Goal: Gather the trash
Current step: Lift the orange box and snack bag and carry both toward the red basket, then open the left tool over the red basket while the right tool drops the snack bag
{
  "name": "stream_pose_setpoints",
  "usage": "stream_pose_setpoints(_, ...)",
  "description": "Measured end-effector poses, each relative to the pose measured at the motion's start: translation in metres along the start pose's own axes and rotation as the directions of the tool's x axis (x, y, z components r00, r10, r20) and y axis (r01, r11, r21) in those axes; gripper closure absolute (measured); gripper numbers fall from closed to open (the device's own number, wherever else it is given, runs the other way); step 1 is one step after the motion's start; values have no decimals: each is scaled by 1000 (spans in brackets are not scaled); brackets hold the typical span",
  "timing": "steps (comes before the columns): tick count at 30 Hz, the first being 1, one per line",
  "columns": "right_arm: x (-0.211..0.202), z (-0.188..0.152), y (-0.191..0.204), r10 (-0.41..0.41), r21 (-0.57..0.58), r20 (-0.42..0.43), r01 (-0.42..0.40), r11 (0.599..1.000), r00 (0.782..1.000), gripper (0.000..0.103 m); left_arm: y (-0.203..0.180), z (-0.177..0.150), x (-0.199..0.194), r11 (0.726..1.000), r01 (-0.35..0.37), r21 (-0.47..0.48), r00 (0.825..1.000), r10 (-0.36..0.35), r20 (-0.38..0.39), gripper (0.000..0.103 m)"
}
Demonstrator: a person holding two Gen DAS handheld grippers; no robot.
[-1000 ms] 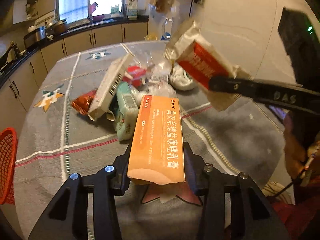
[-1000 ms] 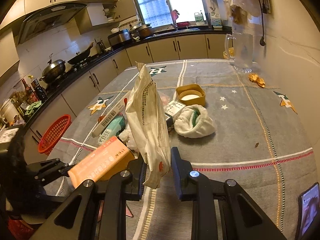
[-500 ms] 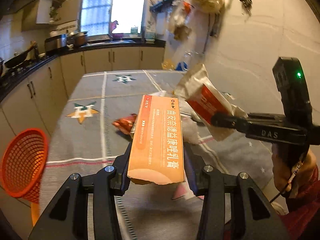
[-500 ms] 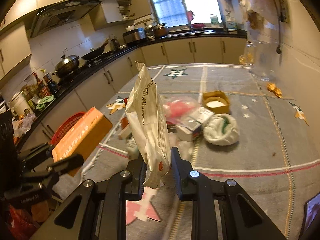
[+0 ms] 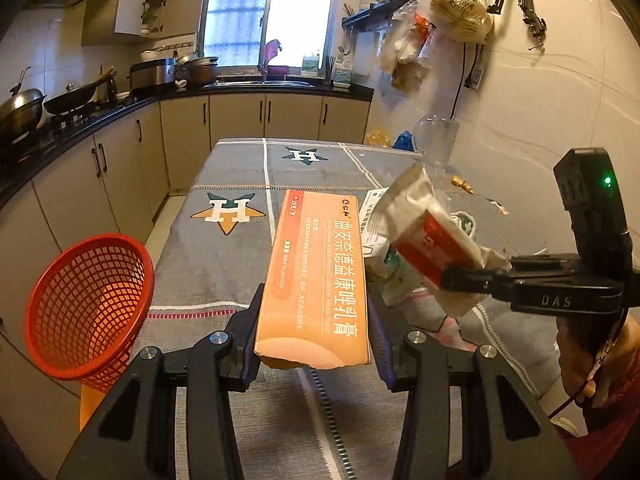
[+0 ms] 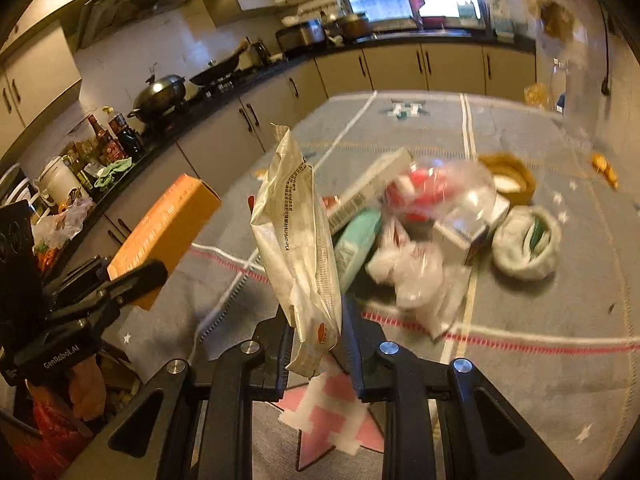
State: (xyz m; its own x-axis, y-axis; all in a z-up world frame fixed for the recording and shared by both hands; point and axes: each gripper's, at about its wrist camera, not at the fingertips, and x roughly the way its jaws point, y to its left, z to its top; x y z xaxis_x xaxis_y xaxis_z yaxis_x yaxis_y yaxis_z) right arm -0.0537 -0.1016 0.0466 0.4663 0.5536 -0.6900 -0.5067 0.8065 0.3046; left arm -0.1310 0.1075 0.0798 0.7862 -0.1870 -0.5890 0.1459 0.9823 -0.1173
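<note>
left gripper [image 5: 312, 320]: clamped on the orange carton [image 5: 316, 276], bottom centre of the left wrist view; carton sticks forward, flat side up.
right gripper [image 6: 316, 336]: pinching the white wrapper [image 6: 298, 240] by its lower end, bottom centre of the right wrist view; wrapper stands upright and floppy.
step: judged as carrying both pieces to the red basket [image 5: 90, 308], lower left of the left wrist view, off the table's edge.
how: get each piece over the basket mouth before letting go. Carton is long, so tip its nose down into the opening. Wrapper is light and may drift; release low.
clash: grippers are near each other, wrapper just right of the carton in the left view. Drop one at a time.
table [image 6: 520, 380]: grey cloth with star marks.
trash pile [image 6: 404, 232]: mid-frame right view, boxes, clear plastic and crumpled white bags still to collect.
yellow bowl [image 6: 508, 178]: behind the pile; trash or not, cannot tell.
far: counter, wok [image 6: 162, 92], window at top.
</note>
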Motion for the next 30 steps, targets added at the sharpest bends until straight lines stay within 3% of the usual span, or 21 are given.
stream_pose_setpoints(10,2,9,10,40,-7,-7,-40,999,999,78,17,-3,-5,999,-17,-33,1000,18,21,59)
stream_pose_setpoints(19,23,38,70,119,-104,-34,-122,987,992,78,67,-8,-34,985,-126,-115,989,134,63,59)
stream_pose_setpoints(25,50,62,113,177,-145,-73,-186,972,981,78,116,-13,-45,956,-222,-193,970,236,55,59)
stream_pose_setpoints(30,89,77,148,209,-151,-123,-227,962,970,78,155,-19,-35,909,-316,-271,946,325,-11,59)
